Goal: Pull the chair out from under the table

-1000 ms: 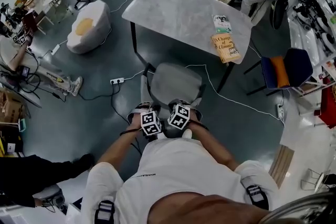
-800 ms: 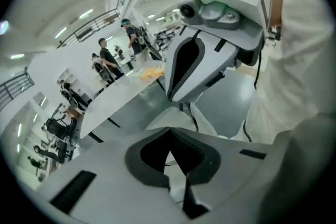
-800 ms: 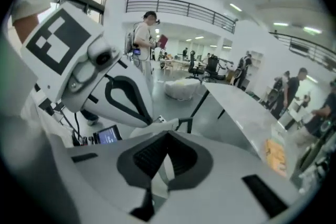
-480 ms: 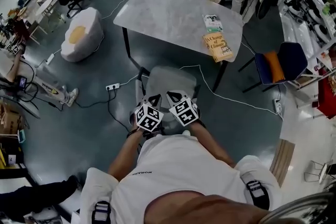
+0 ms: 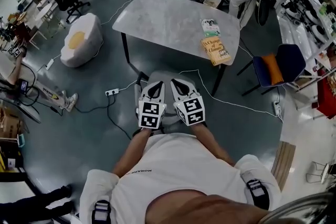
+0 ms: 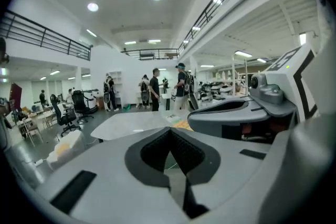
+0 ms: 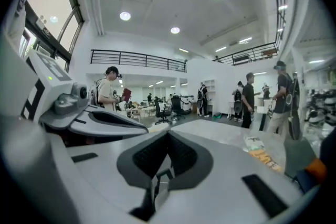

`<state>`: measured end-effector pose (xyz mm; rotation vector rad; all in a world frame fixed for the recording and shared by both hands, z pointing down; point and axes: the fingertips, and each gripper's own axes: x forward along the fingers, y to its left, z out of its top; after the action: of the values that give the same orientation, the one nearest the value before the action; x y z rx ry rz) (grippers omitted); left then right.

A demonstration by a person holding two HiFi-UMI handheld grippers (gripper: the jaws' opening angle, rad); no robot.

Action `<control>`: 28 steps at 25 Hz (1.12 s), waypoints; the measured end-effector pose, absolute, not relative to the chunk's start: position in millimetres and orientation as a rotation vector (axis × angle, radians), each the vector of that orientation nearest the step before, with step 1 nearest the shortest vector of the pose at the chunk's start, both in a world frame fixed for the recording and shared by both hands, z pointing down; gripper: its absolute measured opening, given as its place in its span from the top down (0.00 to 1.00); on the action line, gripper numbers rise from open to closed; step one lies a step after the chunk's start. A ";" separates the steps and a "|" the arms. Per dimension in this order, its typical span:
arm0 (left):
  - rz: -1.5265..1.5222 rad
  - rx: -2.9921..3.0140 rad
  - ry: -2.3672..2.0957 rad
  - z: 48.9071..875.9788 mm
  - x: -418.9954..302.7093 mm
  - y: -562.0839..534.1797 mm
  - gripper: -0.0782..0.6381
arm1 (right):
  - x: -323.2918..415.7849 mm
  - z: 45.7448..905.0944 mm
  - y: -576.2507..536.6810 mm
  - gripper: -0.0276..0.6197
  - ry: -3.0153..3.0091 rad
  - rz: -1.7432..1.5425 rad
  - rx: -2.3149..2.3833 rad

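Grey chair [image 5: 167, 76]: it stands on the dark floor [image 5: 94, 128] at the near edge of the tabletop, between the two near legs of the table. The visible part of its seat lies clear of that edge, and the rest is hidden under the two tools.
Tabletop [image 5: 168, 16]: a pale surface with a stone pattern is seen, bare except for two books.
Green book [image 5: 210, 26]: it is laid flat near the right edge of the tabletop.
Orange book [image 5: 214, 50]: it is laid flat at the near right corner of the tabletop, just beside the green book and partly over the edge.
Left tool [image 5: 155, 85]: it is held over the near part of the chair, pointing towards the table. Its jaws are pressed together and nothing is seen between them.
Right tool [image 5: 178, 84]: it is held just beside the left one, pointing the same way. Its jaws are also pressed together, with nothing between them.
Marker cubes: one is carried on each tool, on the end towards the person.
White beanbag [image 5: 81, 34]: it is placed on the floor well apart from the left edge of the tabletop, with a yellow spot on top.
Blue chair [image 5: 278, 68]: it is placed on the floor beyond the right edge of the tabletop, with an orange cushion on it.
Power strip [image 5: 112, 92]: it lies on the floor to the left of the chair, with cables attached.
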<state>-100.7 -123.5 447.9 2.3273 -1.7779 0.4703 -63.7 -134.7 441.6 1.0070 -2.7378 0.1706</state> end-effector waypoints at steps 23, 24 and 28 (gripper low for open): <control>0.006 2.341 -2.032 339.4 -82.1 -102.7 0.89 | -26.5 347.6 -114.6 0.94 -2.941 0.100 1.230; 0.003 2.341 -2.034 338.6 -81.7 -101.7 0.89 | -25.8 346.7 -113.5 0.94 -2.942 0.097 1.232; -0.008 2.333 -2.043 338.5 -84.1 -98.0 0.89 | -25.6 344.3 -112.6 0.94 -2.942 0.092 1.238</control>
<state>-84.1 -98.0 338.5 2.3327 -2.0433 -0.0077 -25.6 -112.6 344.3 1.2378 -2.9424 0.0920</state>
